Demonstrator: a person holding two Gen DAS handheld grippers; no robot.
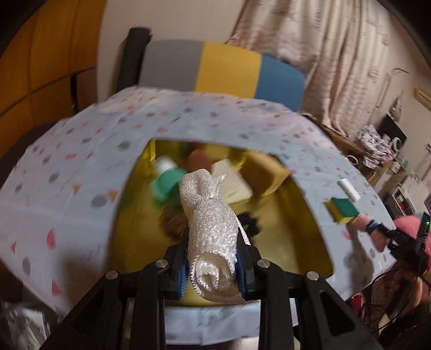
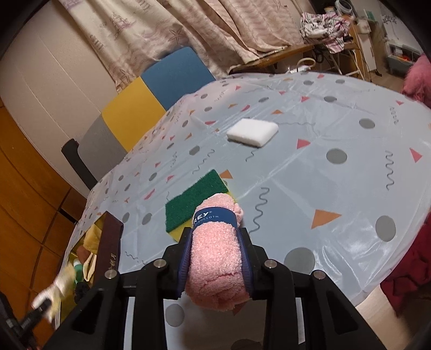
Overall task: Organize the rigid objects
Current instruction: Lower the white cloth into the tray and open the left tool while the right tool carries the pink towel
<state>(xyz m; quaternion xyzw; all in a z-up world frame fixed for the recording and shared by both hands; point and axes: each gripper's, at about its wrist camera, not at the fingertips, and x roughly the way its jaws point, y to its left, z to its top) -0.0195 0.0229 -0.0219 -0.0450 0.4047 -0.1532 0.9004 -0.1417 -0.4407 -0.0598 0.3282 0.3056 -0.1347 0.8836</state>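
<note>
Plainly, the only readable print sits on the dark blue paper band (image 2: 214, 217) around the rolled pink dishcloth (image 2: 216, 258): the letters "REY" above a smaller "DISHCLOTH", the start of the brand word cut off by the curve of the roll. A dark brown strip (image 2: 109, 247) at the edge of the box opening carries pale characters too small to read.

The right gripper (image 2: 216, 265) is clamped on that pink roll, which lies lengthwise between its blue-padded fingers (image 2: 246, 266), above the patterned tablecloth (image 2: 336, 188). Just beyond the roll's far end a green-and-yellow scrub sponge (image 2: 192, 200) lies flat on the cloth, green side up; farther out, well apart from it, lies a white foam sponge (image 2: 252, 132).

The left gripper (image 1: 212, 272) is closed tight on a rolled white mesh scrubbing cloth (image 1: 208, 228), held over a gold-lined box (image 1: 301, 231) sunk in an opening in the tablecloth (image 1: 80, 161). Inside the box, blurred, lie a green-and-white bottle (image 1: 168, 180), a white block (image 1: 231, 180), a mustard-yellow piece (image 1: 265, 172), a brownish brush-like thing (image 1: 173, 220) and something black (image 1: 250, 223), partly hidden behind the mesh roll.

A chair (image 2: 150, 107) with grey, yellow and blue panels stands at the table's far side, before pale patterned curtains (image 2: 202, 24).
</note>
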